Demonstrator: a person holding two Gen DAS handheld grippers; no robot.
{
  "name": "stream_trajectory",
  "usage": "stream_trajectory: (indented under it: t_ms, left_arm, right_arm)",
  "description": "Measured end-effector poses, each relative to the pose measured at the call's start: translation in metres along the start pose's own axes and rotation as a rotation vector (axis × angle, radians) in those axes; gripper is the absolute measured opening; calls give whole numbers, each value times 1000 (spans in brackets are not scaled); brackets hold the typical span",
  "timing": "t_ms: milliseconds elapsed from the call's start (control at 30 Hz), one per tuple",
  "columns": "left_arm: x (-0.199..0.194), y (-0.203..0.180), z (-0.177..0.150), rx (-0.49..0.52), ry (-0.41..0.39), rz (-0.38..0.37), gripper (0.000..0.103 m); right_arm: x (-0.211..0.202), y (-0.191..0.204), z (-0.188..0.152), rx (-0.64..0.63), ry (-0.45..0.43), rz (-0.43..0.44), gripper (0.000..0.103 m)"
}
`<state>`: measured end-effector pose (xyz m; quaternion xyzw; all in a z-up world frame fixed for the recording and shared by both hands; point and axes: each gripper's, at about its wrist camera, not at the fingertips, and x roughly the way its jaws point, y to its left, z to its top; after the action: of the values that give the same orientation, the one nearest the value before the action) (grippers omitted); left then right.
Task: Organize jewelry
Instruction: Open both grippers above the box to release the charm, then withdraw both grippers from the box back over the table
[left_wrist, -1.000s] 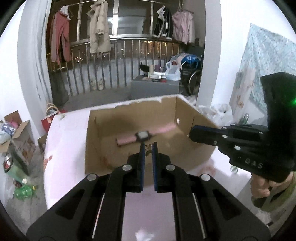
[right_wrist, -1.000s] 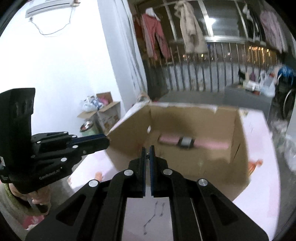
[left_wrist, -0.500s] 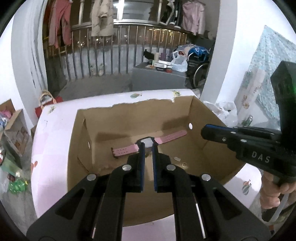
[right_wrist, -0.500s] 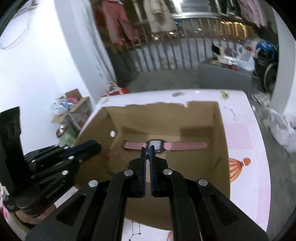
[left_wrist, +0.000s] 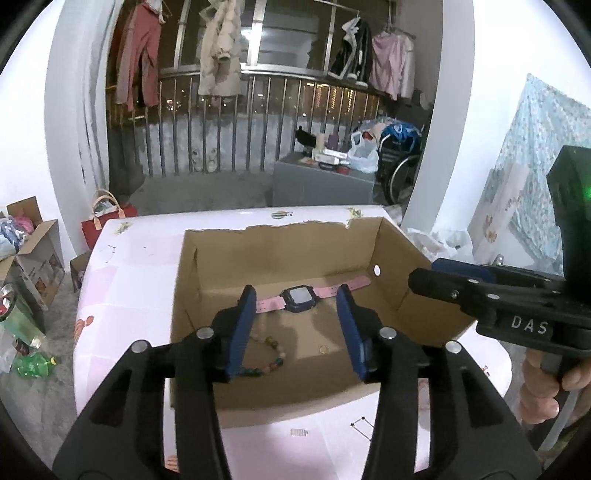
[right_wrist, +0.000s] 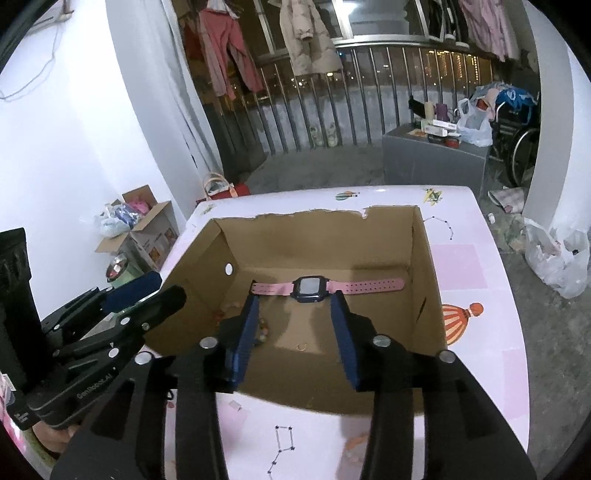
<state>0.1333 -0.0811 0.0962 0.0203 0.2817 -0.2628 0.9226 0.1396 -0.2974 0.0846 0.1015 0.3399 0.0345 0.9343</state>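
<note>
Both tongs opening, empty; only right view shows table's balloon print (right_wrist: 458, 320).

A lived-in home beside an enclosed balcony. Clothes (left_wrist: 218, 48) hang on a rail across the top of the frame above metal railings (left_wrist: 236, 122). A wheelchair (left_wrist: 400, 173) stands at right, open boxes (left_wrist: 33, 240) of belongings at lower left, and shoes (right_wrist: 325, 134) sit by the railings.

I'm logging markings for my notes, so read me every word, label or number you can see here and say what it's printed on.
"DAS": white letters on the side of the right gripper, seen from the left wrist.
"GenRobot.AI", only roughly legible: small white print on the side of the left gripper, seen from the right wrist.
Watch face: nothing readable on it.
Printing on the small cardboard box on the floor: too small to read.
</note>
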Motion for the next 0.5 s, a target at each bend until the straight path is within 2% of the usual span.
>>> stream_trajectory:
  t_ms: [133, 500]
  left_arm:
    - [-21, 2, -5, -9, -24, 9, 50]
    - [-71, 9, -28, -44, -62, 13, 58]
  right_arm:
    - [-15, 8, -9, -3, -13, -2, 51]
    - [-49, 27, -35, -28, -31, -4, 57]
